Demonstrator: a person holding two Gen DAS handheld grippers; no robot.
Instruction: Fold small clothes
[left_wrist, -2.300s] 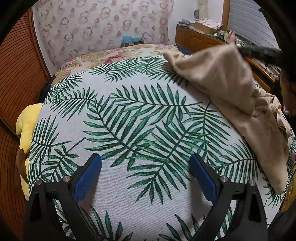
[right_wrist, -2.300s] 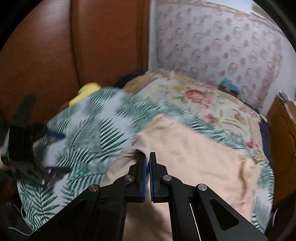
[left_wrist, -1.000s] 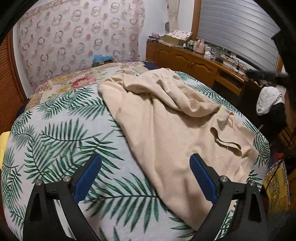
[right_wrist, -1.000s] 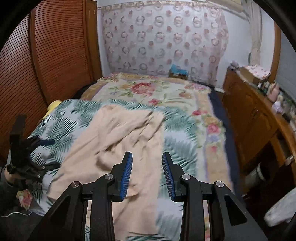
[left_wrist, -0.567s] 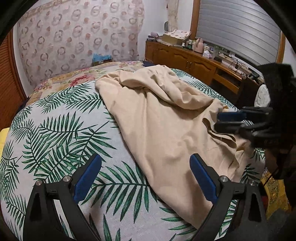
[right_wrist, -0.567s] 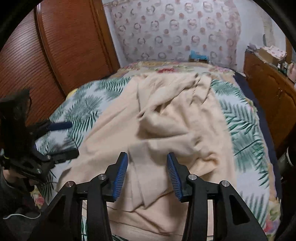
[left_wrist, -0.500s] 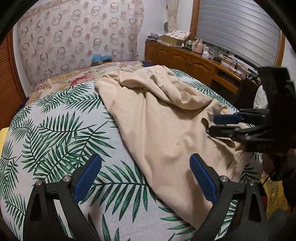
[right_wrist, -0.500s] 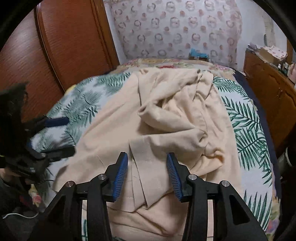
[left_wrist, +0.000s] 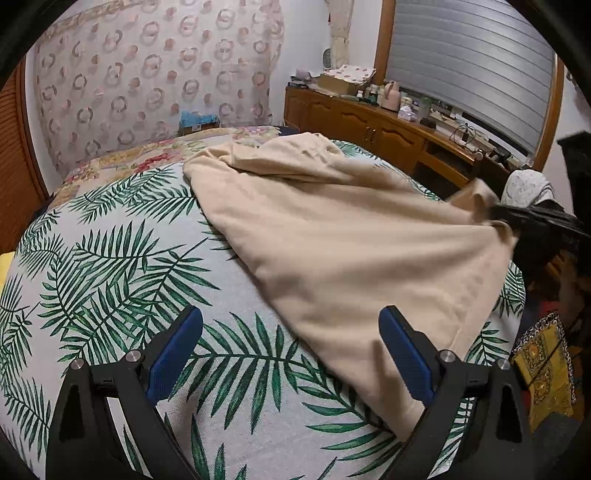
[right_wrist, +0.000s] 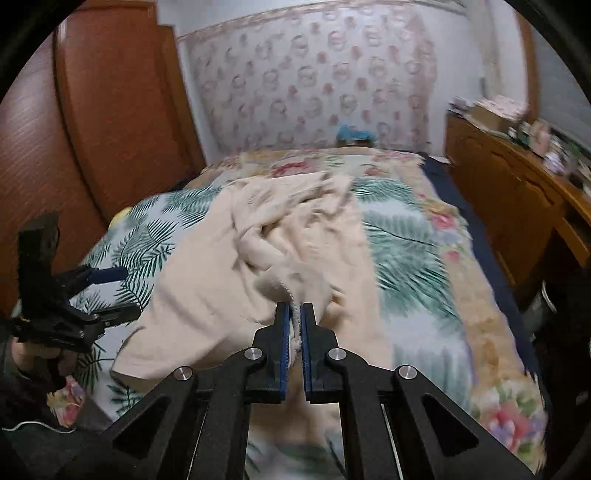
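Observation:
A large beige garment (left_wrist: 351, 240) lies crumpled across a palm-leaf bedspread (left_wrist: 129, 258). In the right wrist view my right gripper (right_wrist: 295, 306) is closing its jaws tight on a bunched edge of the garment (right_wrist: 207, 295), and the blue pads press on the fabric between them. From the left wrist view that right gripper (left_wrist: 517, 218) shows as a dark blur lifting the cloth's right corner. My left gripper (left_wrist: 290, 314) stands open low over the bedspread, with the garment's near edge by its right finger (left_wrist: 402, 347) and nothing held. It also appears as the left gripper (right_wrist: 118, 293) in a hand at the bed's left side.
A wooden sideboard (left_wrist: 388, 129) with bottles and boxes runs along the right wall. A brown wardrobe (right_wrist: 92, 129) stands left of the bed. A floral quilt (right_wrist: 461, 295) covers the bed's far and right parts. A yellow patterned bag (left_wrist: 543, 369) sits by the bed's corner.
My right gripper came down onto the garment's near edge and shut on it, and now pulls that corner up. The left gripper has stayed open and still.

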